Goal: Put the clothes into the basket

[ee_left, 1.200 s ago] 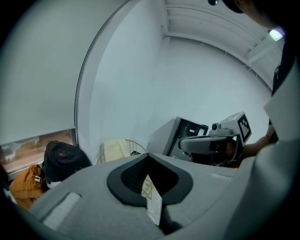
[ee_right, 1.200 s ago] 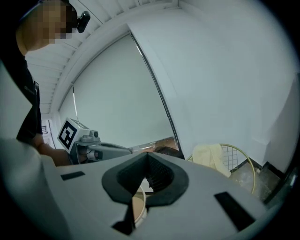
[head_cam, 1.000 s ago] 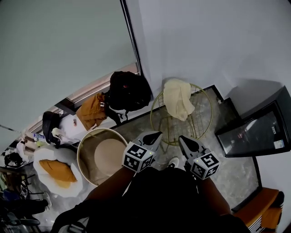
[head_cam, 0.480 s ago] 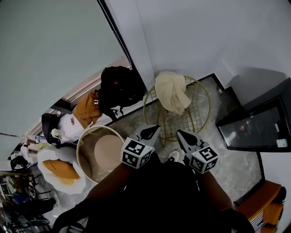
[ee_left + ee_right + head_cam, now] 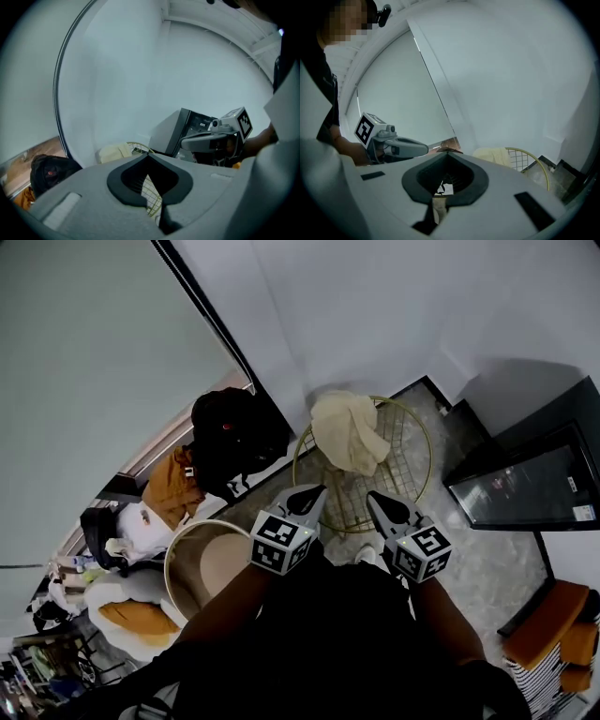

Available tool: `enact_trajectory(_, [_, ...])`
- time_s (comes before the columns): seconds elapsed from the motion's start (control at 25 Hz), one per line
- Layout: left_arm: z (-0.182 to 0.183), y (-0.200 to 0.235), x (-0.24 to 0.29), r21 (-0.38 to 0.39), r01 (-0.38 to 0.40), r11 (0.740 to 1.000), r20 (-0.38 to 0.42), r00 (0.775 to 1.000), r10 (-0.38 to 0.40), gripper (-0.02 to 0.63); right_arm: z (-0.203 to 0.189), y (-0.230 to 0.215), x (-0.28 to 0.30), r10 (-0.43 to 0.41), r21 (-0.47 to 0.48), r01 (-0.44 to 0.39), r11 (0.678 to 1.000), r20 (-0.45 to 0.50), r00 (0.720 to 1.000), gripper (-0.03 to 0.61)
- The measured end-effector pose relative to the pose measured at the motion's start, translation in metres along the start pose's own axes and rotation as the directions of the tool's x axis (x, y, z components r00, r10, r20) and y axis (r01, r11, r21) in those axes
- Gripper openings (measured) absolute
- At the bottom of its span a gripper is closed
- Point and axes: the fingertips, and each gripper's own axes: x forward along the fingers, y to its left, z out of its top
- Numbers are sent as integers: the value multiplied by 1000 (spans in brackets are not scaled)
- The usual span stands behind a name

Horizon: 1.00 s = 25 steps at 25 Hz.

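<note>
Far left, near edge: a white heap [image 5: 141,589] with an orange lump [image 5: 131,617] on top, amid clutter too small to make out. Farther off, an orange garment [image 5: 173,491] crumpled on the floor, touching a black bag [image 5: 234,432] on its right, both by the foot of the wall. Nearer, a round open tub [image 5: 183,573], beige inside.

Right of the tub, the left gripper [image 5: 317,491], held close to the body and pointing away toward the basket. Jaws pressed together at the tips, nothing pinched; only wire mesh visible through the opening behind the tips.

Centre, on the grey marbled floor [image 5: 478,568]: a gold wire basket [image 5: 403,460], upright, near the wall. Cream cloth [image 5: 349,432] draped over its far-left rim, part inside, part hanging over the edge, untouched by either gripper.

Just beside the left gripper and roughly parallel to it, the right gripper [image 5: 373,498], tips over the near edge of the basket. Jaws likewise closed tip to tip, empty.

Farther right, a black cabinet [image 5: 516,488] with a glass front, close to the wall and apart from the basket. Near right corner: an orange cushion [image 5: 544,624] beside something striped.
</note>
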Motion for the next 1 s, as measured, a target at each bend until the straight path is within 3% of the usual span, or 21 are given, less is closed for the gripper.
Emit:
enact_trajectory(0.48, [-8,89,32,22,34,999,-74,997,-32,3,-1,-49,86,-152,-16,151,988,-50,987,14])
enact_trajectory(0.72, [-32,111,71,33,53,998,-142,989,-47,3,-25,-96,132,-246,-35,244,969,-101,964,15])
enact_trajectory(1.0, [-49,137,100,10,38,999,-187,982,-36,3,-59,-146,183,-295,-87,283,955,-191,936,17])
